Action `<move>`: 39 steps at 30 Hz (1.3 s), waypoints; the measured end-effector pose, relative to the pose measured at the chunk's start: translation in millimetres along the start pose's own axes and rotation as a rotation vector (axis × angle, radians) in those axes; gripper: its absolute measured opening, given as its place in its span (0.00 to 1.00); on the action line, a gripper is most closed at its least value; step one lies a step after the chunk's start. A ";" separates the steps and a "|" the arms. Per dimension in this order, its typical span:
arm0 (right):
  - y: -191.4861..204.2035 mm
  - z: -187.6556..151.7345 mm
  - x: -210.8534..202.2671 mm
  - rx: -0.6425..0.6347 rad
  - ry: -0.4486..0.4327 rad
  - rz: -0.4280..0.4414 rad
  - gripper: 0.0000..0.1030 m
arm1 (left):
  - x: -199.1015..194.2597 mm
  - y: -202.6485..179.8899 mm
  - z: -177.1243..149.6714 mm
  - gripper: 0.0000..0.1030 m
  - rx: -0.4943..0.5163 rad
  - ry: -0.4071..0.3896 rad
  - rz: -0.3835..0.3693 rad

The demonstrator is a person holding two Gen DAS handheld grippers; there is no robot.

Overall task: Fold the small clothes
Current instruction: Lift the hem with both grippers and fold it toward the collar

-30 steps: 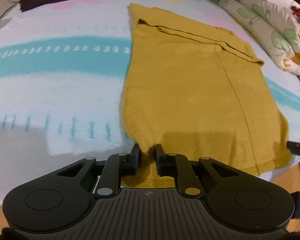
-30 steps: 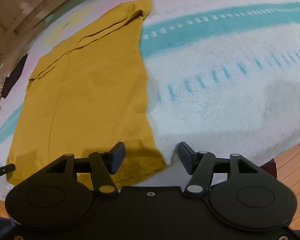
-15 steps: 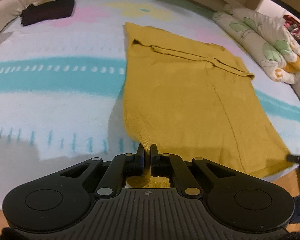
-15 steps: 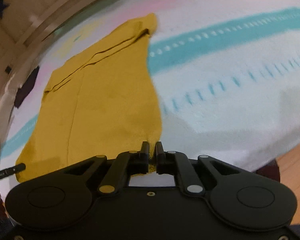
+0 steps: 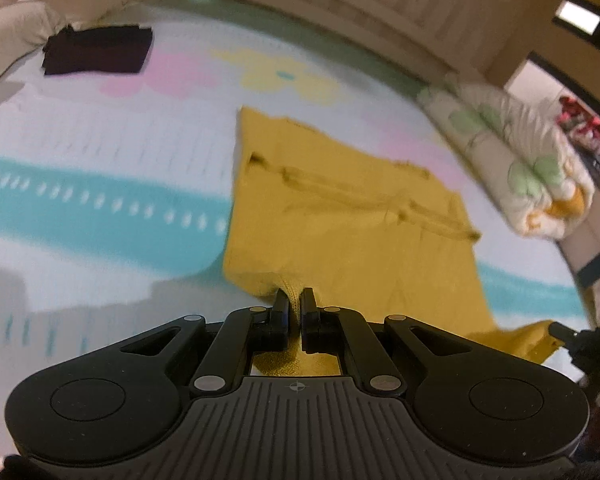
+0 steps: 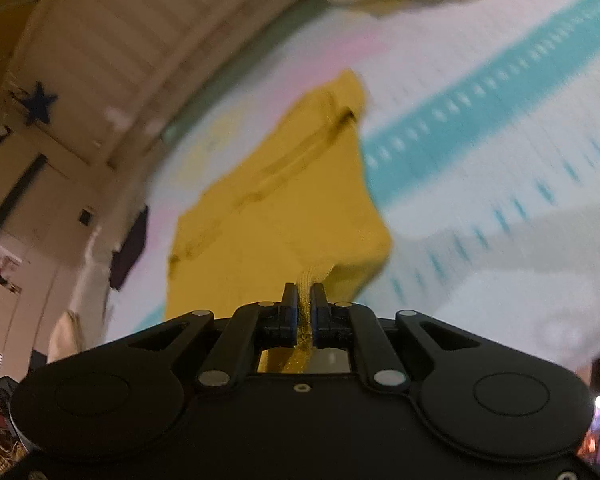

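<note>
A mustard-yellow knit garment (image 5: 352, 216) lies spread on the patterned bed cover, its near hem lifted off the surface. My left gripper (image 5: 295, 300) is shut on the hem's left corner, with yellow cloth pinched between the pads. In the right wrist view the same yellow garment (image 6: 276, 200) stretches away, and my right gripper (image 6: 304, 294) is shut on the hem's other corner. The right gripper's dark tip (image 5: 568, 334) shows at the right edge of the left wrist view, holding a raised yellow corner. Both views are blurred.
The bed cover (image 5: 100, 208) is white with teal stripes and pink and yellow flowers. A folded dark garment (image 5: 98, 50) lies at its far left. A rolled floral quilt (image 5: 520, 168) sits at the far right. A wooden headboard (image 6: 140, 60) runs behind.
Both grippers closed on the near hem corners and rose, lifting the hem off the bed. The right jaws went from wide apart to pinched. Both views now tilt further up toward the headboard.
</note>
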State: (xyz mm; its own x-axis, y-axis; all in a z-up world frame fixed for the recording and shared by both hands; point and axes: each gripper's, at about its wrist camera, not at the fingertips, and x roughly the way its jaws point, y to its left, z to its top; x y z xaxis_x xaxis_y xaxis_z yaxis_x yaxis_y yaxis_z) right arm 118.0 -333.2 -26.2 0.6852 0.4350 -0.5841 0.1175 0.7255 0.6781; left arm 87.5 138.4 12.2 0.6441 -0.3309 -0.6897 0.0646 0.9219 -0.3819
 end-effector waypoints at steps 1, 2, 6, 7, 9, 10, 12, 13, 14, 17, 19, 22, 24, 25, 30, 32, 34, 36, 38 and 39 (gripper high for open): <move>2.0 6.9 1.1 0.004 -0.018 0.009 0.13 | 0.3 -2.5 8.7 0.04 -0.003 -0.012 -0.003; 4.3 15.2 2.0 0.012 -0.038 0.016 0.13 | 1.3 -5.7 17.8 0.04 0.002 -0.020 -0.004; 6.5 51.9 9.8 0.047 -0.090 0.024 0.13 | 8.7 -19.3 57.6 0.04 0.016 -0.057 -0.006; 7.2 61.8 13.5 0.050 -0.101 0.022 0.13 | 12.2 -22.7 69.2 0.04 0.014 -0.067 -0.008; 8.7 83.9 21.5 0.054 -0.125 0.014 0.13 | 20.8 -27.4 90.1 0.04 0.016 -0.081 -0.006; 9.8 95.4 27.0 0.059 -0.138 0.009 0.13 | 27.2 -29.5 101.6 0.04 0.016 -0.089 -0.002; 12.0 118.4 40.0 0.067 -0.155 0.006 0.13 | 40.4 -31.1 121.0 0.04 0.002 -0.095 -0.007; 13.4 129.7 48.3 0.071 -0.161 0.002 0.13 | 48.1 -30.6 130.3 0.04 -0.011 -0.097 -0.007; 13.9 137.4 55.6 0.064 -0.163 -0.005 0.13 | 56.4 -30.6 138.2 0.04 -0.020 -0.099 -0.004; 19.5 166.9 87.5 0.037 -0.168 -0.033 0.13 | 87.1 -28.6 160.0 0.04 -0.028 -0.096 0.021; 18.5 180.4 109.1 0.027 -0.164 -0.049 0.13 | 111.4 -25.3 171.4 0.04 -0.040 -0.086 0.037; 15.2 195.9 146.0 0.005 -0.152 -0.084 0.13 | 146.9 -18.1 180.6 0.04 -0.049 -0.063 0.069; 10.0 200.8 171.0 -0.008 -0.136 -0.112 0.13 | 168.6 -12.5 183.1 0.04 -0.051 -0.049 0.089; 7.2 202.0 183.3 -0.014 -0.126 -0.129 0.13 | 179.4 -8.7 183.9 0.04 -0.057 -0.037 0.093; -6.1 201.9 226.9 -0.027 -0.073 -0.192 0.13 | 221.1 14.2 180.6 0.06 -0.143 -0.027 0.103; -8.5 202.7 235.7 -0.028 -0.070 -0.212 0.21 | 231.3 27.1 176.7 0.10 -0.180 -0.033 0.060; -13.5 200.7 239.6 -0.023 -0.080 -0.223 0.21 | 237.7 36.8 173.4 0.26 -0.200 -0.021 0.070; -14.7 200.0 237.2 -0.026 -0.107 -0.230 0.29 | 237.5 40.8 171.0 0.49 -0.193 -0.036 0.098; -12.2 200.1 227.9 -0.051 -0.150 -0.229 0.55 | 232.3 41.6 168.9 0.56 -0.165 -0.045 0.094; -9.2 198.8 222.5 -0.080 -0.167 -0.226 0.57 | 228.7 38.8 167.8 0.59 -0.144 -0.046 0.088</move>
State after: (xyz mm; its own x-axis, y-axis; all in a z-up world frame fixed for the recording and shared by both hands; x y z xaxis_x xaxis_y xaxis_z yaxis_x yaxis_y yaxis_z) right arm 412.3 -349.2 -73.8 0.7575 0.1686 -0.6307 0.2281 0.8368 0.4977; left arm 365.2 132.3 -57.1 0.6772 -0.2370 -0.6966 -0.1014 0.9076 -0.4074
